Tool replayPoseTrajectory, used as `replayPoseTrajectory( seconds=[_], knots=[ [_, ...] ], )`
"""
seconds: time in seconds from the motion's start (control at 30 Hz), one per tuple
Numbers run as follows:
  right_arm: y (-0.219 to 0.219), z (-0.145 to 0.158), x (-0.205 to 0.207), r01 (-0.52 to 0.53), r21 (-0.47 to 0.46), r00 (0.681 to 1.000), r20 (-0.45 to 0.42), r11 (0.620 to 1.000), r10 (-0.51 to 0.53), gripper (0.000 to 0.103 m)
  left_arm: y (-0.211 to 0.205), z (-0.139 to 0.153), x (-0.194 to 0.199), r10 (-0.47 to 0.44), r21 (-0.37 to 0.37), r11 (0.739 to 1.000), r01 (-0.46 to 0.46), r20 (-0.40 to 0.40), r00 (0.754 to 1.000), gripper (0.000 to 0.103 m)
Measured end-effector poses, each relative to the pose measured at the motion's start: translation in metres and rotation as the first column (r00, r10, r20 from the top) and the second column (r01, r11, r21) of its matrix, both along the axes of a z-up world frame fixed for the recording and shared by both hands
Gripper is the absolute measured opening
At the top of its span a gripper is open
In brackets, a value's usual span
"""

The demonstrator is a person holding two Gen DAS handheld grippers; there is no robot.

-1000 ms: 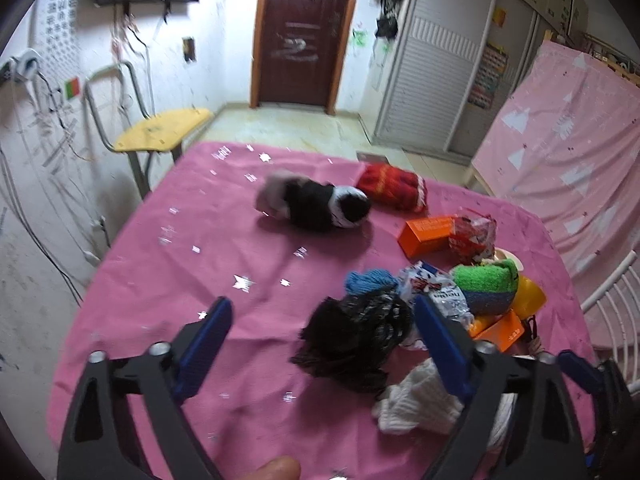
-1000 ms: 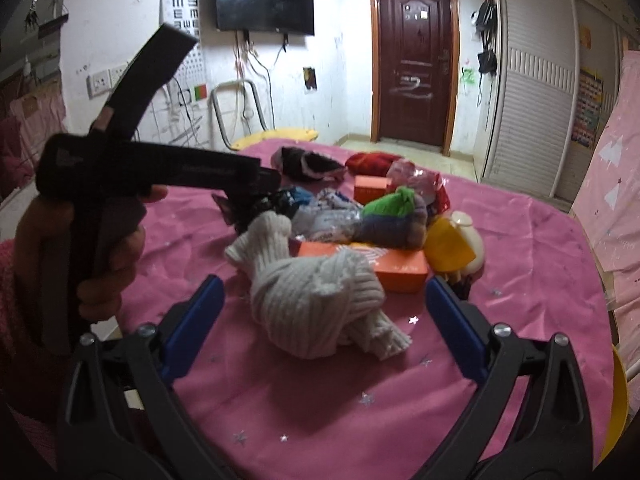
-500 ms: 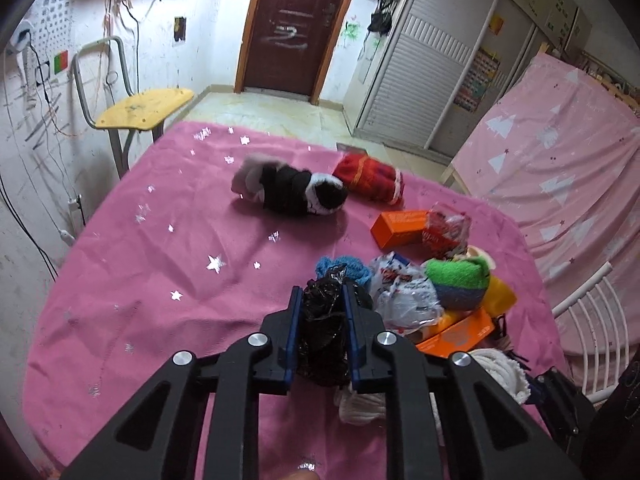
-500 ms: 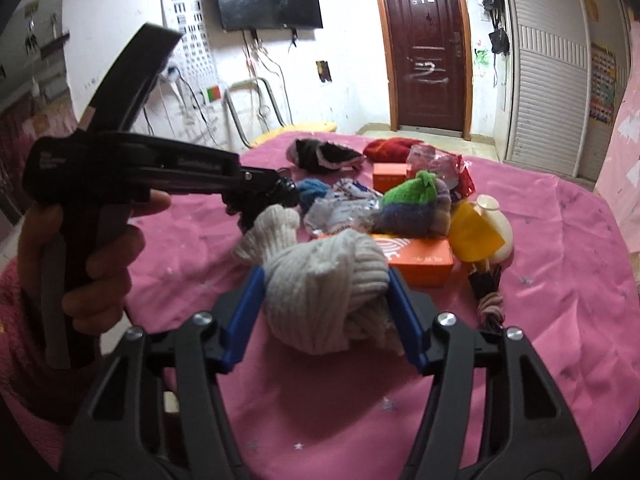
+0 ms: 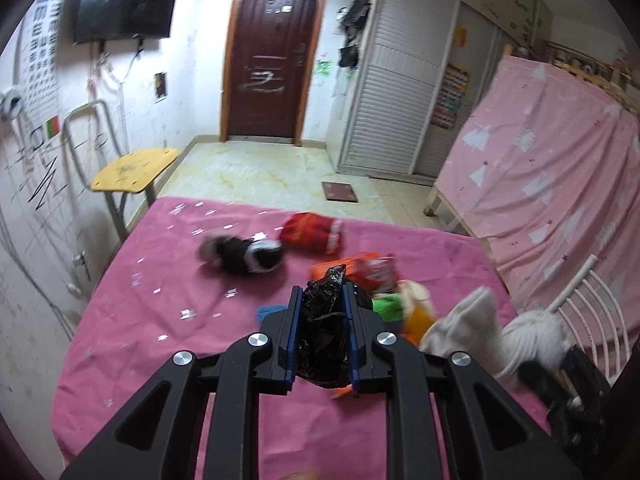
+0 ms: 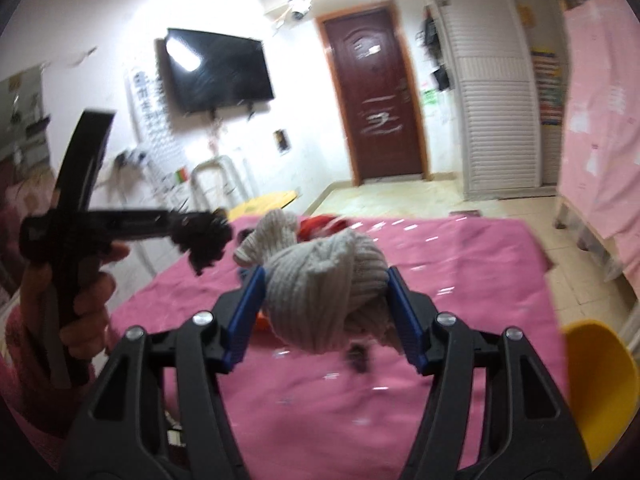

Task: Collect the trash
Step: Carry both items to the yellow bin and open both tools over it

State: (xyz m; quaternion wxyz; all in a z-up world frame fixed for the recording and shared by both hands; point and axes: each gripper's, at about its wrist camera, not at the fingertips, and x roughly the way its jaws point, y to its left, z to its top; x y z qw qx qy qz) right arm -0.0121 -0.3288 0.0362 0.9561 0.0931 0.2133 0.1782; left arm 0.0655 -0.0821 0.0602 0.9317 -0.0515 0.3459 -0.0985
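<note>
My left gripper (image 5: 322, 300) is shut on a crumpled black plastic bag (image 5: 325, 332), held above the pink-clothed table (image 5: 160, 300). From the right wrist view the same black bag (image 6: 204, 240) hangs in the left gripper (image 6: 208, 232) at the left, a hand around its handle. My right gripper (image 6: 326, 280) is shut on a knotted beige knitted sock bundle (image 6: 324, 292), lifted off the table (image 6: 460, 280). In the left wrist view that sock bundle (image 5: 476, 328) shows blurred at the right.
On the table lie a black-and-white sock roll (image 5: 244, 256), a red knit item (image 5: 314, 232), an orange box (image 5: 344, 266), a green item (image 5: 386, 304) and a yellow object (image 5: 418, 320). A yellow chair (image 5: 134, 170) stands at the far left, another yellow seat (image 6: 596, 376) at the right.
Both grippers closed from wide open, the left on the black bag, the right on the beige sock bundle, and both lifted their loads off the table.
</note>
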Motion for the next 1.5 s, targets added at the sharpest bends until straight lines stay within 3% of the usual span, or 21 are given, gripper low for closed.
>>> replayPoseTrajectory(
  seconds=[0.23, 0.53, 0.9, 1.17, 1.23, 1.3, 1.37, 1.5],
  knots=[
    [-0.077, 0.019, -0.013, 0.227, 0.028, 0.972, 0.064, 0.974, -0.228, 0.059, -0.076, 0.017, 0.003, -0.138, -0.005, 0.990, 0.138, 0.001, 0.990, 0.012],
    [-0.166, 0.003, -0.022, 0.519, -0.015, 0.855, 0.017, 0.855, -0.519, 0.060, -0.195, 0.018, 0.011, -0.347, -0.039, 0.938, 0.345, -0.032, 0.937, 0.012],
    [-0.216, -0.033, -0.023, 0.602, 0.001, 0.795, -0.097, 0.799, -0.599, 0.064, -0.313, -0.012, 0.016, -0.506, -0.024, 0.861, 0.508, -0.132, 0.852, 0.012],
    [-0.238, -0.030, -0.036, 0.651, 0.050, 0.758, -0.106, 0.758, -0.644, 0.065, -0.362, -0.037, 0.015, -0.577, -0.069, 0.814, 0.577, -0.204, 0.791, 0.015],
    [-0.240, -0.028, -0.038, 0.654, 0.058, 0.755, -0.104, 0.754, -0.647, 0.067, -0.369, -0.042, 0.015, -0.578, -0.072, 0.813, 0.579, -0.222, 0.785, 0.022],
    [-0.241, -0.026, -0.039, 0.654, 0.066, 0.756, -0.099, 0.754, -0.647, 0.067, -0.370, -0.044, 0.015, -0.579, -0.075, 0.812, 0.578, -0.227, 0.784, 0.040],
    [-0.242, -0.024, -0.040, 0.653, 0.070, 0.757, -0.096, 0.754, -0.647, 0.068, -0.368, -0.044, 0.012, -0.569, -0.072, 0.820, 0.568, -0.223, 0.792, 0.047],
    [-0.242, -0.022, -0.039, 0.646, 0.074, 0.763, -0.089, 0.760, -0.640, 0.068, -0.359, -0.044, 0.014, -0.553, -0.075, 0.831, 0.551, -0.221, 0.803, 0.048]
  ],
)
